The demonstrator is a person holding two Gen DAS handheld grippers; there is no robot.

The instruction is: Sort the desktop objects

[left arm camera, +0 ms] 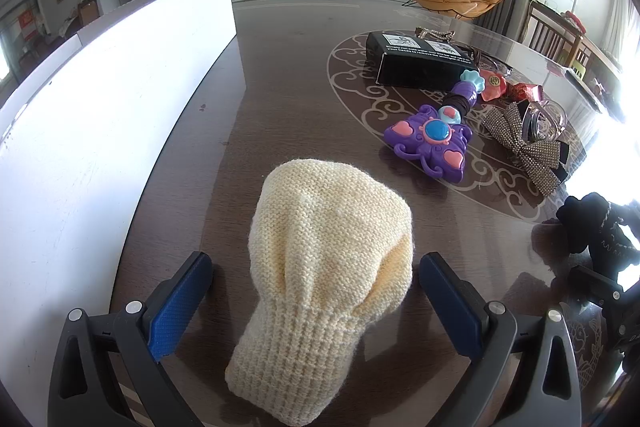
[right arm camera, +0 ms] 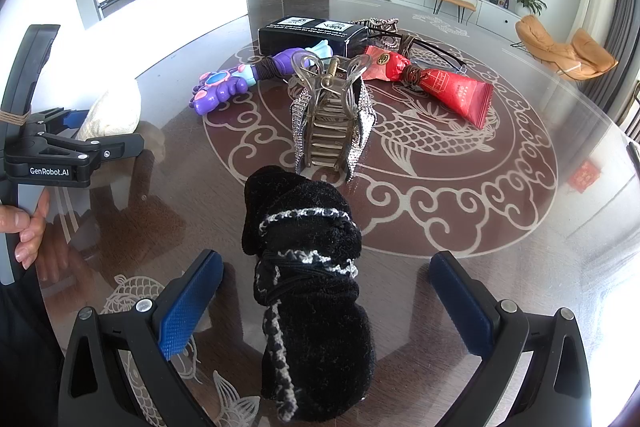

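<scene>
Left wrist view: left gripper (left arm camera: 316, 301) is wide open, blue pads (left arm camera: 178, 303) on either side of the cream knitted mitten (left arm camera: 324, 263), clear gaps both sides, nothing gripped. Mitten lies flat on the dark table (left arm camera: 280, 75), cuff near, rounded end far. Left of it, just beside, the long white box wall (left arm camera: 120, 99) runs near to far & closes that side. Far of the mitten the tabletop is bare up to the far edge. Far right: purple butterfly toy (left arm camera: 430, 143), black box (left arm camera: 420, 61) beyond it, rhinestone bow (left arm camera: 524, 147) w/ clear claw clip (left arm camera: 546, 121) farther right. Black sock (left arm camera: 596, 227) near the right edge.

Right wrist view: right gripper (right arm camera: 326, 301) also wide open, fingers straddling the black sock (right arm camera: 308, 291), not touching; sock holds a black hair tie (right arm camera: 296, 263) & trim. Just far of the sock, the claw clip (right arm camera: 332, 115) stands on the bow. Beyond: purple toy (right arm camera: 224, 87), black box (right arm camera: 312, 35), red packets (right arm camera: 436, 83), glasses (right arm camera: 432, 51). Right half of the table is open glass to the rim. At left, a hand (right arm camera: 26, 227) grips the left gripper's handle, mitten (right arm camera: 114, 115) against the white box (right arm camera: 180, 11).
</scene>
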